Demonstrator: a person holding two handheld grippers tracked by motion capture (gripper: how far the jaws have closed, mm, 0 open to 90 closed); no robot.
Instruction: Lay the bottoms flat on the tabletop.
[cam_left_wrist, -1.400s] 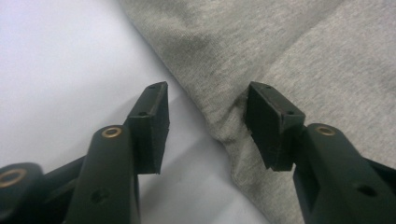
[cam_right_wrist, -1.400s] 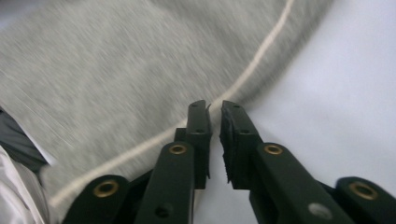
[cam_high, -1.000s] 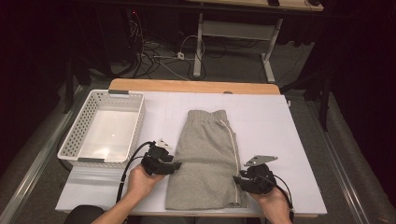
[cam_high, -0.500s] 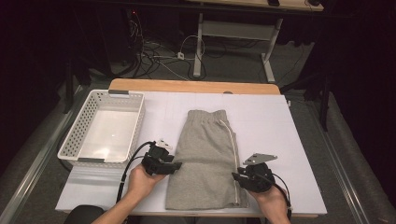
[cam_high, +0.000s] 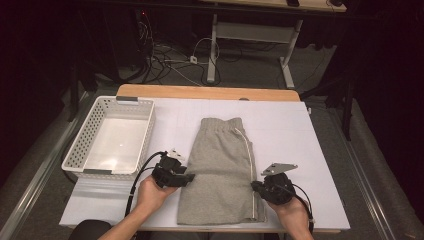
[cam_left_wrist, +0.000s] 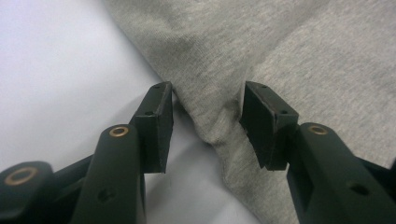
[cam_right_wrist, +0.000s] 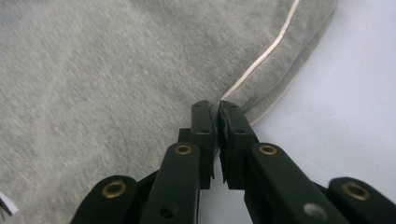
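High view: grey shorts (cam_high: 220, 170) lie flat on the desk (cam_high: 300, 130); right tool (cam_right_wrist: 217, 112), jaws just closing, pinches their piped edge; left tool (cam_left_wrist: 208, 126) stands apart around a fold.

Heather-grey shorts (cam_high: 220, 170) with a thin cream side stripe lie on a white table (cam_high: 310, 150) beside a white perforated basket (cam_high: 80, 145).
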